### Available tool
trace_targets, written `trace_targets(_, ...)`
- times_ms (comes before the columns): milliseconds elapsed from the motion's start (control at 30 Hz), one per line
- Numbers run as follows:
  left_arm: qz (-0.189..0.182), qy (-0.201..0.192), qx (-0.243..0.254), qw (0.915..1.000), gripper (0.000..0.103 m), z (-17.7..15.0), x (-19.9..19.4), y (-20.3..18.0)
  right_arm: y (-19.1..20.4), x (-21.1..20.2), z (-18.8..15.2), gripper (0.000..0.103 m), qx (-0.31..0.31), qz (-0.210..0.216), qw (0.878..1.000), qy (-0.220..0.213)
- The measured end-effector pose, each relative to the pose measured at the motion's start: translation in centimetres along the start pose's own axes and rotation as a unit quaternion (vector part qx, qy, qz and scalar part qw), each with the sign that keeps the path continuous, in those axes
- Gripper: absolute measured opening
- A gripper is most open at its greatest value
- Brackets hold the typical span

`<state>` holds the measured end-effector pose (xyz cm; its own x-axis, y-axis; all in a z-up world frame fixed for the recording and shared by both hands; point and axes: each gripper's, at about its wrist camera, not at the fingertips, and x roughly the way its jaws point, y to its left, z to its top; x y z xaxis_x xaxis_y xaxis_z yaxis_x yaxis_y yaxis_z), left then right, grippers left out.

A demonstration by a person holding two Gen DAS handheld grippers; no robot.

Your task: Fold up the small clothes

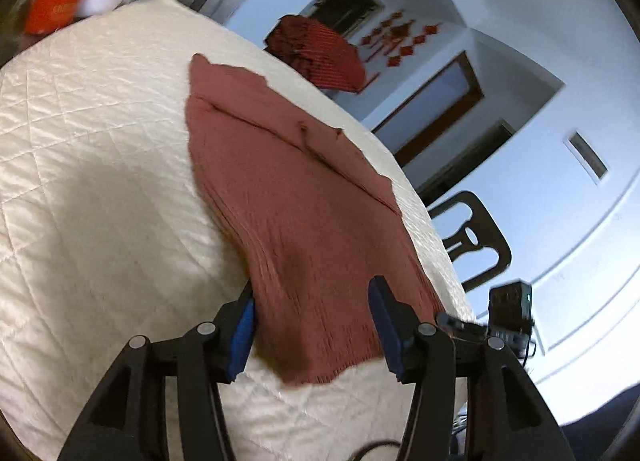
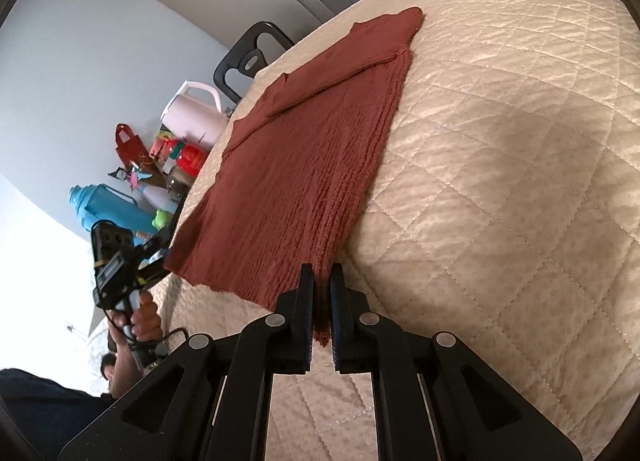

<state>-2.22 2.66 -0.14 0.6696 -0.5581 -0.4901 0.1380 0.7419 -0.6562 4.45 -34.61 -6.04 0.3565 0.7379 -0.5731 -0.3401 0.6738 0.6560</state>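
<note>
A rust-red crinkled small garment (image 1: 296, 189) lies spread flat on a cream quilted cover (image 1: 100, 165). My left gripper (image 1: 314, 325) is open, its blue-padded fingers straddling the garment's near hem, one at each side of a corner. In the right wrist view the same garment (image 2: 304, 149) stretches away from me, and my right gripper (image 2: 321, 305) is shut on its near bottom corner. The left gripper (image 2: 120, 261), held in a hand, shows at the garment's other bottom corner.
A folded dark red checked cloth (image 1: 320, 53) lies at the far edge of the cover. Bottles, a pink kettle (image 2: 196, 113), a blue bottle (image 2: 108, 207) and red packages stand beside the surface. Dark chairs (image 1: 476, 241) stand around it.
</note>
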Motion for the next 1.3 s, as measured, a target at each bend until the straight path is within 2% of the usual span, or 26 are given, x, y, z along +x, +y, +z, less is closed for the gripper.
trace_targets(200,0.018,-0.013,-0.022,0.9995,0.055,0.1,-1.0,1.5,0.5,0.7,0.7,0.008,-0.007,-0.005,1.000,0.011)
trace_targets(267,0.019,-0.018,-0.019,0.9995,0.051,0.4,-1.0,1.3,0.7,1.0,0.9,0.008,-0.008,-0.006,1.000,0.011)
trace_targets(333,0.028,-0.020,-0.004,0.9994,0.025,0.4,-0.9,0.8,0.9,1.1,0.9,0.008,-0.010,-0.009,1.000,0.011)
trace_targets(400,0.042,-0.015,0.009,0.9990,0.010,0.2,-0.6,0.5,1.0,1.2,0.8,0.008,-0.014,-0.016,1.000,0.010)
trace_targets(433,0.045,-0.011,0.011,0.9989,0.008,0.1,-0.6,0.5,1.1,1.2,0.8,0.008,-0.015,-0.018,1.000,0.009)
trace_targets(600,0.052,-0.025,0.024,0.9980,0.008,0.2,-1.5,0.0,1.6,1.1,1.1,0.006,-0.020,-0.019,1.000,-0.003)
trace_targets(833,0.055,-0.068,0.036,0.9955,0.007,0.6,-4.6,-1.3,2.5,-3.0,1.2,0.006,-0.031,0.007,0.997,-0.064)
trace_targets(1033,0.022,-0.097,0.052,0.9937,0.007,0.4,-6.9,-3.7,4.3,-5.8,0.6,0.006,-0.056,0.034,0.993,-0.098)
trace_targets(1300,0.000,-0.156,0.066,0.9855,0.007,1.2,-10.7,-5.7,7.8,-9.4,0.4,0.006,-0.106,0.071,0.980,-0.150)
